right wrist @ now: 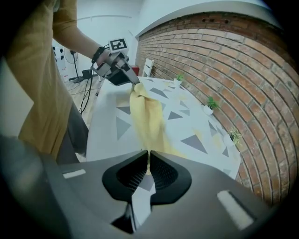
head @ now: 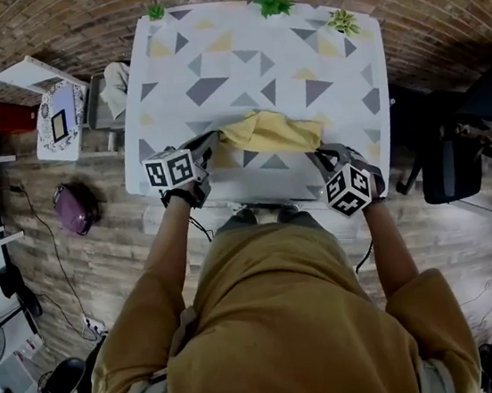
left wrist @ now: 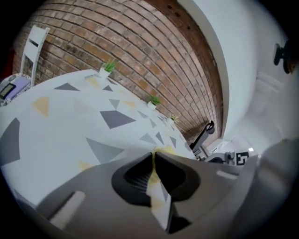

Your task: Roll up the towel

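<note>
A person holds a yellow towel (head: 269, 134) slung between two grippers at the near edge of the patterned surface (head: 244, 47). The left gripper (head: 209, 144) and right gripper (head: 319, 155) each have their fingers (right wrist: 128, 176) pinched tight on one end of the cloth. The towel sags, bunched and unrolled, so the rolling itself appears not yet begun.

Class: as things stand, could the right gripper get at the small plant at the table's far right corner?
Probably not: the right gripper is shut on the yellow towel, though nothing stands between it and the plant.
</note>
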{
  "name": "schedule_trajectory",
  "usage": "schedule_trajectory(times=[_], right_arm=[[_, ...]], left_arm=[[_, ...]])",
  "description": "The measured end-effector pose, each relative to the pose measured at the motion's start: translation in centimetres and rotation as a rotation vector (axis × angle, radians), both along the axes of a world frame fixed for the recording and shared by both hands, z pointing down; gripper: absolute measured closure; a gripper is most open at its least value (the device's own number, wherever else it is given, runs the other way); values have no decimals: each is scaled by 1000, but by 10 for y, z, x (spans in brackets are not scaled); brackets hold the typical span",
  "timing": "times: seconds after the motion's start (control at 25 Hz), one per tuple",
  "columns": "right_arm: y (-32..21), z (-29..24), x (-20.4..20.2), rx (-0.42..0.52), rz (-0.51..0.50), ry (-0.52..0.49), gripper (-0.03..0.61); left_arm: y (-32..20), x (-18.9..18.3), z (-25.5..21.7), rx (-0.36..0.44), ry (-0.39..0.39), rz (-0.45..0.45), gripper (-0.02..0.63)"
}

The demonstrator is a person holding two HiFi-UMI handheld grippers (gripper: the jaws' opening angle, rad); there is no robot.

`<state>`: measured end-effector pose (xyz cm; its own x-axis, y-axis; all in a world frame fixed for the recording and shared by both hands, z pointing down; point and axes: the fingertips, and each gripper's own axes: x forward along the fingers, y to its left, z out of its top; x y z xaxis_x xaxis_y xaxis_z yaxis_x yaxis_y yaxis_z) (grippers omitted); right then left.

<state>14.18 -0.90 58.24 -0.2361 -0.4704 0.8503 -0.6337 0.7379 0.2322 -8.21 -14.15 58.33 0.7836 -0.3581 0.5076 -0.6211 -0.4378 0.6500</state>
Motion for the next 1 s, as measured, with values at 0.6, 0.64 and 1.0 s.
schedule_trajectory(times=[0.6,0.64,1.0], right_arm=[[-6,-30,-14,18,53,-129,557],[-8,-36,-15,28,64,-148,557],[-15,-71,-15,77,104,-236,558]], left_arm=[[76,62,-16,496,-284,625,482],[85,71,-12,531,-306,692,479],[92,78,43,698,-619,891,495]])
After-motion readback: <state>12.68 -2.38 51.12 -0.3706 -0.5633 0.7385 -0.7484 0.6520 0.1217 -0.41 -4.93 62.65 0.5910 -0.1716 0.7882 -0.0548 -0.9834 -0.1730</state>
